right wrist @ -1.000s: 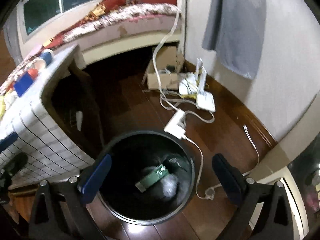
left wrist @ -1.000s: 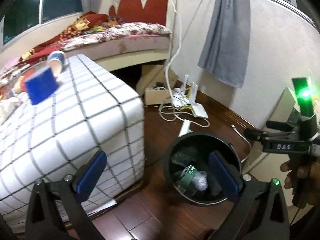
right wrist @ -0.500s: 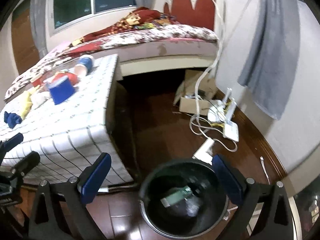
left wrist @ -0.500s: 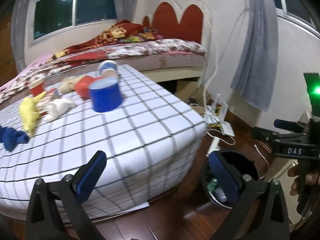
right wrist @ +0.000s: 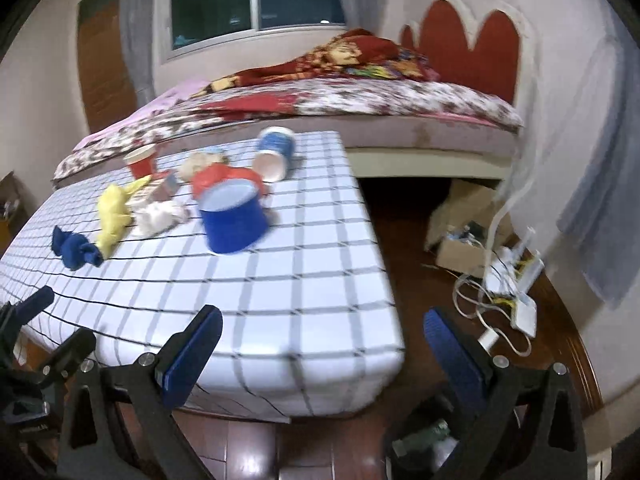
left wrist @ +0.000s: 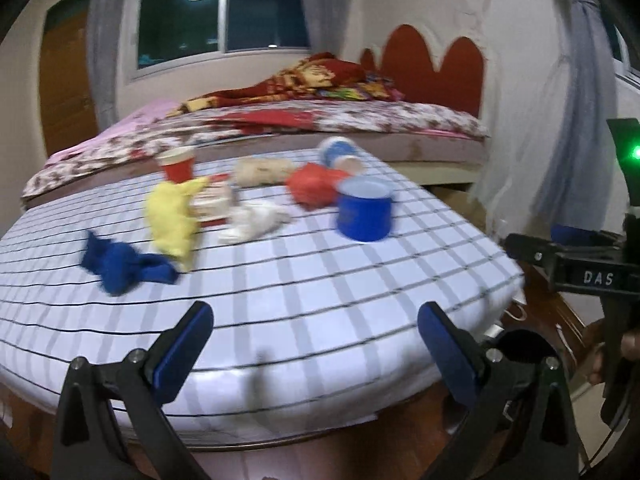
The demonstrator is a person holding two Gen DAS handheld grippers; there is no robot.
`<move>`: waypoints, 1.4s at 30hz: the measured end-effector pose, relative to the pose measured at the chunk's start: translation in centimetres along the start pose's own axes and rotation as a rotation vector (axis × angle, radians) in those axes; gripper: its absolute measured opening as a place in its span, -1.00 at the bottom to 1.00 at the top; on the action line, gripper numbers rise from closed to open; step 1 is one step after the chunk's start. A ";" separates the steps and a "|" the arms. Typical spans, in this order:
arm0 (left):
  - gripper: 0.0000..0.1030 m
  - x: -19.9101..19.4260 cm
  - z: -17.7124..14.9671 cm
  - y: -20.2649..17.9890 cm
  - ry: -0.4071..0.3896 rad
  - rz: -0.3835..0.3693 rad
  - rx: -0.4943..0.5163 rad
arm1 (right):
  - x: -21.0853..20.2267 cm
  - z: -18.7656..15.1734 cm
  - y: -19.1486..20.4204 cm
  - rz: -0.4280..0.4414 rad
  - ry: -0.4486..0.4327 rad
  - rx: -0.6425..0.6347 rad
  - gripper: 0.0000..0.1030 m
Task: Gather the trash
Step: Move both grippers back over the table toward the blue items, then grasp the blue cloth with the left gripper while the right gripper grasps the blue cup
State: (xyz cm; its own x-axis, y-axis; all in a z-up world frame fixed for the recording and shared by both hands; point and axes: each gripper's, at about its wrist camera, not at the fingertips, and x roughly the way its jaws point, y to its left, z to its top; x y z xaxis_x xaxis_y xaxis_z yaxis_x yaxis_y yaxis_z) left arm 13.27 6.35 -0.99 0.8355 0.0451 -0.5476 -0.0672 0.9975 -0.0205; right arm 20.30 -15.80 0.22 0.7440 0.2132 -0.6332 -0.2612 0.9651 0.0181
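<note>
Trash lies scattered on a table covered with a white cloth of dark grid lines, which stands in front of a bed with a floral cover and a red scalloped headboard.

Nearest the table's right side stands a blue cup with its mouth upward. Behind it lies a crumpled red piece, and beyond that a blue-and-white paper cup lies tipped on its side. Toward the left, a yellow crumpled piece sits beside a white crumpled wad, with a blue crumpled piece nearest the left edge. A red paper cup stands upright at the far side.

On the wooden floor, a dark trash bin sits below the table's near right corner, with a green item visible inside. Farther right, white cables and a router lie near a cardboard box.

The left gripper hovers off the table's near edge, its blue-padded fingers spread wide and holding nothing. The right gripper is likewise spread and empty, hanging above the floor beside the table's corner.
</note>
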 end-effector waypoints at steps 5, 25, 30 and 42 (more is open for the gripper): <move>0.99 0.1 0.5 6.7 -0.007 0.096 -0.059 | 1.8 1.9 4.2 0.052 -0.016 -0.061 0.98; 0.79 9.3 2.3 19.4 0.137 0.134 -0.213 | 14.6 6.8 9.2 0.031 0.137 -0.063 0.98; 0.15 10.6 2.4 19.6 0.175 0.087 -0.212 | 15.4 7.2 8.6 0.047 0.157 -0.037 0.51; -0.17 5.0 2.6 17.7 0.031 0.075 -0.219 | 9.7 7.2 7.9 0.096 0.056 -0.088 0.49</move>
State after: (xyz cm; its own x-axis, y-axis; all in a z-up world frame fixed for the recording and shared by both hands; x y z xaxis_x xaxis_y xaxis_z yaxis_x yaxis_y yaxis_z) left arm 17.68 24.37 -1.87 0.8070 0.1132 -0.5796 -0.2478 0.9558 -0.1584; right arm 29.86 -5.00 -0.20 0.6780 0.2924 -0.6744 -0.3843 0.9231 0.0139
